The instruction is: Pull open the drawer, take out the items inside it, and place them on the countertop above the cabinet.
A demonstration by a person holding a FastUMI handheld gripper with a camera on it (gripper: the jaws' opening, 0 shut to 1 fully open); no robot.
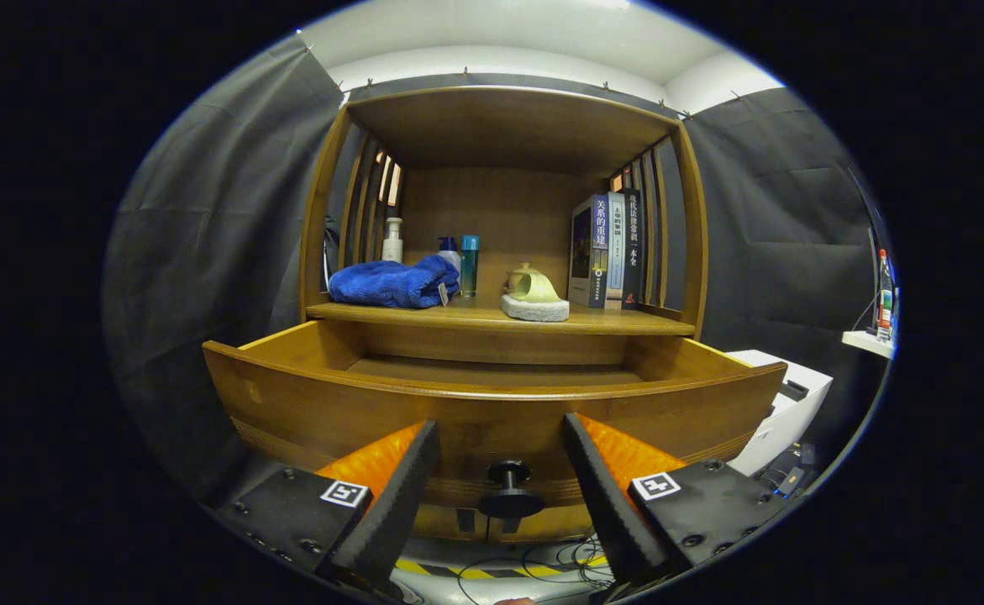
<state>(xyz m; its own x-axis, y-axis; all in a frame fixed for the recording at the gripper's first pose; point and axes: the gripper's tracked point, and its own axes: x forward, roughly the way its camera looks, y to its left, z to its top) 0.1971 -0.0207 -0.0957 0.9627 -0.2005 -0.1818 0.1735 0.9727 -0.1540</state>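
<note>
Fingers [500,454] spread wide, gripping nothing, one to each side of the knob [508,486], which sits between them untouched. I judge they stand apart because the drawer [492,403] is already pulled out. Wooden and curved in front, it shows a bare floor where visible. On the table [492,318] above lie a towel [391,284], bottles and books.

The camera rides on the gripper [500,441] and looks forward along its two spread fingers, level with the front of the pulled-out drawer [492,412] and close to it. It faces the cabinet squarely: the drawer's knob [508,487] lies just ahead between the fingers, and the shelf [500,318] sits above and beyond the drawer.
</note>
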